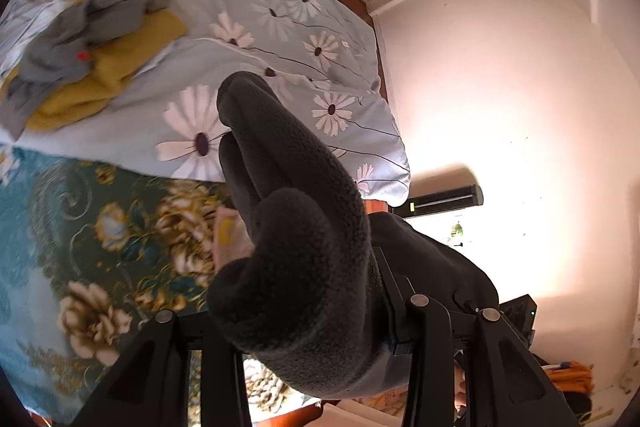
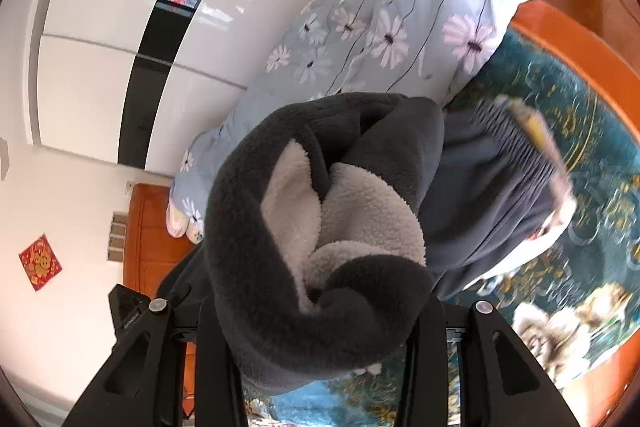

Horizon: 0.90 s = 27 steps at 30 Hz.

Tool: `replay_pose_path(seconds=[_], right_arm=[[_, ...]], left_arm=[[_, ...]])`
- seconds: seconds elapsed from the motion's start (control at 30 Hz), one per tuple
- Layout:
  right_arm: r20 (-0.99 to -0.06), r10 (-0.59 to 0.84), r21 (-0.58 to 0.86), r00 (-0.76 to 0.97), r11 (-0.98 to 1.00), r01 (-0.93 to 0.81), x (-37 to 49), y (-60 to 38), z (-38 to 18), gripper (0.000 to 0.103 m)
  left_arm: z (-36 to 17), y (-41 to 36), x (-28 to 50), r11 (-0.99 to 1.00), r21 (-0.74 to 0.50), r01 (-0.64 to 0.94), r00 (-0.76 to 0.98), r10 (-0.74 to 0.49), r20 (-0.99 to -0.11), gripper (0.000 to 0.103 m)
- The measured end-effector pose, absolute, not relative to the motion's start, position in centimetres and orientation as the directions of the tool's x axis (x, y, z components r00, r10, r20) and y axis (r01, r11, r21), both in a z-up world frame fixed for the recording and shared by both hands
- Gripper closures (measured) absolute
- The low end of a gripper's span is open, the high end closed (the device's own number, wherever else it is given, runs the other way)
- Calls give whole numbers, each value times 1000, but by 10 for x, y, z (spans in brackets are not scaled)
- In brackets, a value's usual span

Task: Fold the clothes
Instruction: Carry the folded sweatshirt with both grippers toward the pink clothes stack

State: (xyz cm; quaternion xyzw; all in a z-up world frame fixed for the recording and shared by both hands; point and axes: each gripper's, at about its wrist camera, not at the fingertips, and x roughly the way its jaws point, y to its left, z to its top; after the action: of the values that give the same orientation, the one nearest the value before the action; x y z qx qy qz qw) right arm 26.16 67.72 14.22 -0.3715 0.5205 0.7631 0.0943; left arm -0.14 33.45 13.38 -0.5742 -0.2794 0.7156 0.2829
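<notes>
While both grippers carry it above the bed, the dark grey fleece garment (image 1: 304,227) bunches thickly in front of each wrist camera. The left gripper (image 1: 320,331) is clamped on a rolled wad of the fleece, and the right gripper (image 2: 320,315) is clamped on another wad where the cream sherpa lining (image 2: 352,211) shows through the folds; the fingertips themselves are buried in the pile. Between the two holds, the garment hangs over the teal floral bedspread (image 1: 60,247), near the pale blue daisy-print duvet (image 1: 240,7). A loose heap of grey and mustard clothes (image 1: 88,55) lies on that duvet, well apart.

Judging by its bulk, the fleece is soft, fairly heavy for clothing and springy, so folds will tend to puff open rather than crease. It is not slippery; the pile grips well. Better holds would be at the edges, such as hem corners or shoulders, rather than mid-wad, so that the cloth spreads flat when laid down.
</notes>
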Motion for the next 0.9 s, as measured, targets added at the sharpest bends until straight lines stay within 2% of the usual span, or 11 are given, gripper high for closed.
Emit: replay_pose_path(seconds=[0.13,0.3,0.47,0.53,0.67,0.77,0.9], right_arm=[[-675,-224,713,-703,-444,-543,263,719,131,62],[-671,-192,714,-717,-429,-553,270,773,117,62],[-598,-135,754,-790,-429,-497,289,805,112,62],[-554,-130,786,-822,-406,-466,301,809,98,62],[-554,-138,800,-821,-362,-479,318,807,62,62],[-562,-143,796,-815,-360,-486,314,813,58,62],[-551,-155,793,-820,-404,-456,291,828,78,62]], left_arm=[[127,385,-12,-695,-712,-104,-153,718,-679,61],[131,431,-16,-652,-743,-150,-158,758,-633,61],[124,443,-5,-606,-759,-237,-195,795,-574,61],[110,445,1,-612,-754,-238,-178,791,-585,61],[85,453,-9,-656,-736,-166,-151,754,-639,61],[95,458,-21,-654,-738,-168,-175,757,-630,62],[137,471,-43,-633,-742,-219,-228,773,-592,62]])
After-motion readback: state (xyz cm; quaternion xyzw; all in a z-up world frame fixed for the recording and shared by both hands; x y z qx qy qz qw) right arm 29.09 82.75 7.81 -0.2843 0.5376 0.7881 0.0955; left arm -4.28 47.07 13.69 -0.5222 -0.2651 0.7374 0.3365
